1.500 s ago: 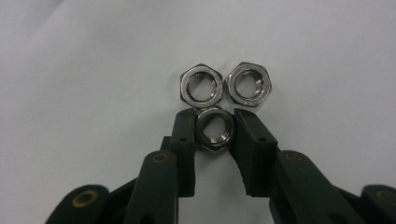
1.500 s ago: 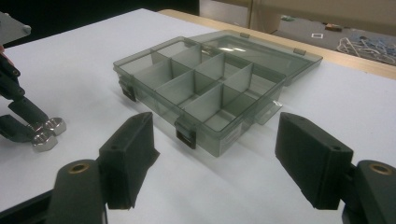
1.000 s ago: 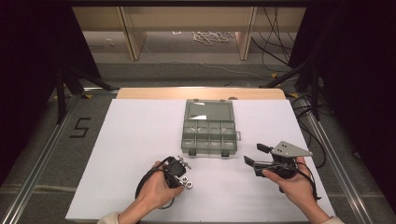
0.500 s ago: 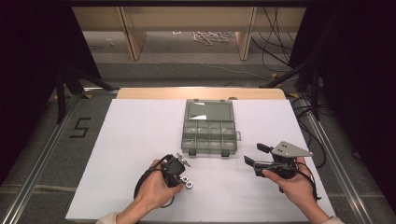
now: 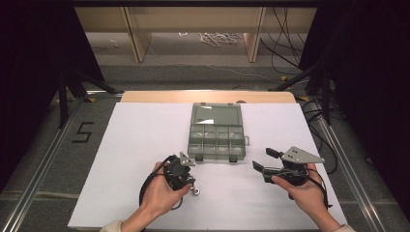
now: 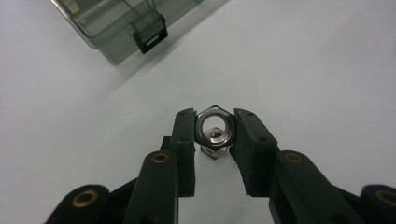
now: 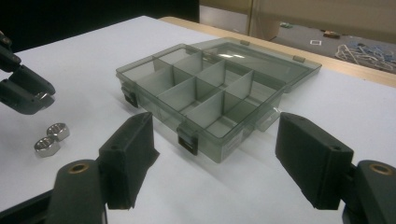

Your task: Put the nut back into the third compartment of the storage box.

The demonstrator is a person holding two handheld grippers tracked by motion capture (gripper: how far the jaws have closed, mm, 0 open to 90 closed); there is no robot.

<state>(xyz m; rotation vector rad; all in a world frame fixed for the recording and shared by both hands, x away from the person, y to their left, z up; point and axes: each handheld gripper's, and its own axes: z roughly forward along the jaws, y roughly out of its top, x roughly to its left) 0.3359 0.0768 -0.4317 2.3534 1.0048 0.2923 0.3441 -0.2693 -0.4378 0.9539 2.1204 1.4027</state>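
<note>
Item: your left claw [image 6: 212,133] gripped one silver steel hex nut [image 6: 214,129] near the tabletop's front edge; your right claw [image 7: 212,161] gaped wide. Advice: you needed a level lift to the smoky-grey plastic compartment box [image 5: 215,140].

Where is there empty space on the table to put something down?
The white table is bare to the left of the open compartment box, and to the box's right up to the table edge. It gets crowded near the front, where the left gripper pinches a nut above two loose nuts.

Two black handheld grippers: left gripper [image 5: 186,178] and right gripper [image 5: 267,165]. Blocky matte-black jaws, brass-ringed screw holes along the arms. Grey three-cornered plates on top. Black cables trailing from each. Pale sleeve cuffs at wrists.
</note>
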